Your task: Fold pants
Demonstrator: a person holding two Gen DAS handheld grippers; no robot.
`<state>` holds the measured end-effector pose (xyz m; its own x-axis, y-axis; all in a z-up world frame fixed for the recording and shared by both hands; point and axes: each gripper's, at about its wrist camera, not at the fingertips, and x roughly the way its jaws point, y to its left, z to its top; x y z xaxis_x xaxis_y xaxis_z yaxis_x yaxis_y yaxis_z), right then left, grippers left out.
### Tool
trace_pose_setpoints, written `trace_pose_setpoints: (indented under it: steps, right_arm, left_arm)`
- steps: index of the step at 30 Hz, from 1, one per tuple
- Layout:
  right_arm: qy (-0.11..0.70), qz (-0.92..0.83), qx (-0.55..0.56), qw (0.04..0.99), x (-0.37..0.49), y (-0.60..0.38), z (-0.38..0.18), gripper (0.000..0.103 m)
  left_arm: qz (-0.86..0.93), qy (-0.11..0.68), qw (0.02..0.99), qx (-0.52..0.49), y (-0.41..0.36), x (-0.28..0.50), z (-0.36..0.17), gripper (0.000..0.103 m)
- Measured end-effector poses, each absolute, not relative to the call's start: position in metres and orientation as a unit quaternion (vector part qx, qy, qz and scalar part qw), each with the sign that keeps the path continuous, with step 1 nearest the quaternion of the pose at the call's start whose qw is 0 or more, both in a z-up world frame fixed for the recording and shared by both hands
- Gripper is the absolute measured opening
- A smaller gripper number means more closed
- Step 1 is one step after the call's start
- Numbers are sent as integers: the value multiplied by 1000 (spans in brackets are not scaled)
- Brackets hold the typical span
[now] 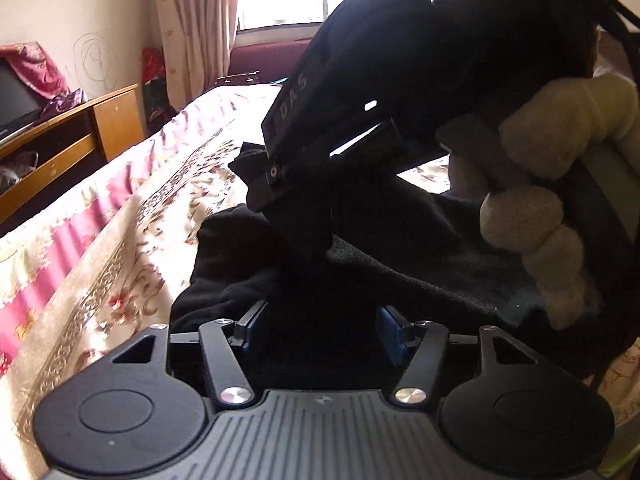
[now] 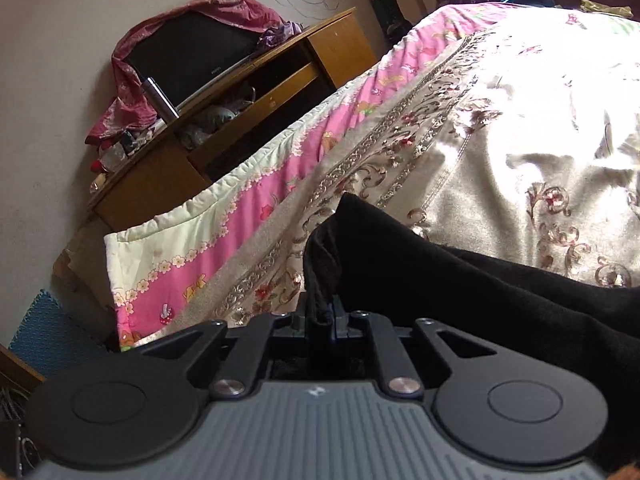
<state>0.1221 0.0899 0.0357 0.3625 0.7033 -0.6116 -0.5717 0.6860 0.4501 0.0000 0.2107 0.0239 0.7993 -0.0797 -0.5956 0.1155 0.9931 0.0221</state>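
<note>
- Pants (image 2: 500, 292), black and of soft fleece cloth, lie bunched on the cream floral bedspread (image 2: 500, 128) near the bed's pink-bordered edge; I judge a fold is being carried over.
- Right gripper (image 2: 322, 316) has its fingers pressed almost together, pinching a thin black edge of the cloth; keep this tension even.
- Left gripper (image 1: 320, 320) has fingers spread, with thick dark cloth between them; whether they press it I cannot tell.
- Gloved hand (image 1: 560, 200) should move level with the other.

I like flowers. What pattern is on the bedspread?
Cream bedspread with red flowers and golden scrolls; clearest in the right wrist view.
</note>
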Motion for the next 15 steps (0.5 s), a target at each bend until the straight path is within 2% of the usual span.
trace_pose_setpoints:
  steps: [6, 8, 9, 15]
  right_arm:
    - [422, 385, 25, 821, 107, 117, 12, 13]
    - [423, 393, 21, 816, 104, 122, 12, 29]
    - [428, 402, 35, 809, 105, 122, 12, 33]
    - [392, 449, 66, 800, 95, 105, 40, 32]
  left_arm:
    - [-38, 318, 947, -5, 227, -1, 17, 71]
    - [-36, 318, 947, -3, 228, -2, 15, 71]
    - [-37, 318, 947, -2, 227, -5, 16, 71]
    - [-16, 307, 952, 4, 232, -13, 26, 71]
